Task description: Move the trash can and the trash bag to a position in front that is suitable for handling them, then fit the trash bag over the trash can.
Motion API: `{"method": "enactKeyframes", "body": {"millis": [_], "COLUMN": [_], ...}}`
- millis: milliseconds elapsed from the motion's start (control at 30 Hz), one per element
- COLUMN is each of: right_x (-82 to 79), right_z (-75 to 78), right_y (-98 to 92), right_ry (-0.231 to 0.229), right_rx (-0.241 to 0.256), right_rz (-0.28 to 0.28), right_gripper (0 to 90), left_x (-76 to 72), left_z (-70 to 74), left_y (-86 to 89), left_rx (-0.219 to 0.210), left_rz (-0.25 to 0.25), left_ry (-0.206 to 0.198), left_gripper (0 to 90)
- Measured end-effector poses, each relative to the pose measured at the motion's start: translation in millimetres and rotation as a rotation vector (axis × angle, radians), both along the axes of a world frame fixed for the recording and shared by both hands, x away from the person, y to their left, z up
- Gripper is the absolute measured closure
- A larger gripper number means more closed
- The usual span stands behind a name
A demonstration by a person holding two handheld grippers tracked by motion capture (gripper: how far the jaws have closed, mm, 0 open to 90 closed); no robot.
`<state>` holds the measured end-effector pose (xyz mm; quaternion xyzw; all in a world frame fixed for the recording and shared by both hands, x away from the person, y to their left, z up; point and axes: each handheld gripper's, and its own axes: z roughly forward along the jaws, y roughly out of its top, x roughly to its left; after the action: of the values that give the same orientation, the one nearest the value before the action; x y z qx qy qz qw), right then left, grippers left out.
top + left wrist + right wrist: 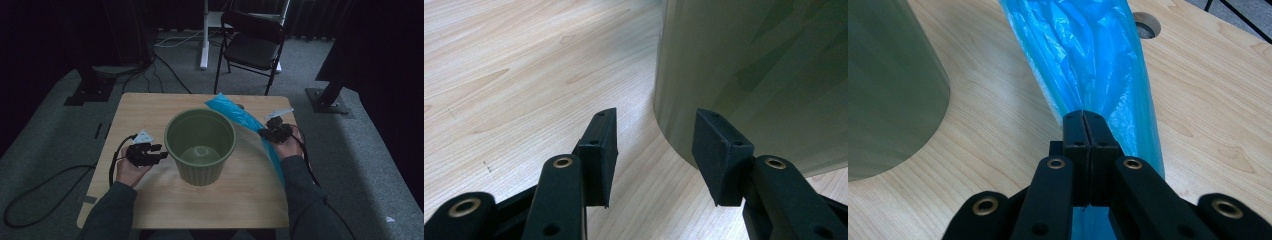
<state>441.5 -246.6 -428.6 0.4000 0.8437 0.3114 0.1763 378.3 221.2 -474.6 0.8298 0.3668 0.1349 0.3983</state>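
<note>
Blue bag lies stretched along the table right of the green bin, pinched in the right gripper's closed jaws, likely for lifting toward the bin. Left gripper waits open beside the bin's wall, perhaps to steady it. Beyond, bare tabletop leaves room up to the far edge.

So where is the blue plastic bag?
The crinkly blue plastic bag lies on the wooden table, right of the green plastic bin, pinched in the right gripper.
</note>
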Motion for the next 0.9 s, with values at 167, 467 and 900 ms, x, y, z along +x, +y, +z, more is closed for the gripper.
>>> {"method": "enactKeyframes", "body": {"millis": [167, 467, 900], "right_x": [-1.6, -7.4, -23.4], "right_z": [1.7, 15.0, 39.7], "right_y": [0.3, 3.3, 4.9], "right_ry": [-0.008, -0.036, -0.088], "right_rx": [0.002, -0.003, -0.020], "right_rz": [0.007, 0.038, 0.095], "right_gripper": [89.5, 89.4, 89.4], "left_x": [0.3, 1.2, 1.2], "left_z": [1.0, 0.6, -0.1], "left_y": [0.0, -0.3, 0.7], "left_rx": [-0.003, -0.001, -0.014], "left_rz": [0.000, -0.002, -0.001], "left_ry": [-0.005, -0.004, 0.001], "left_gripper": [52.7, 52.7, 52.7]}}
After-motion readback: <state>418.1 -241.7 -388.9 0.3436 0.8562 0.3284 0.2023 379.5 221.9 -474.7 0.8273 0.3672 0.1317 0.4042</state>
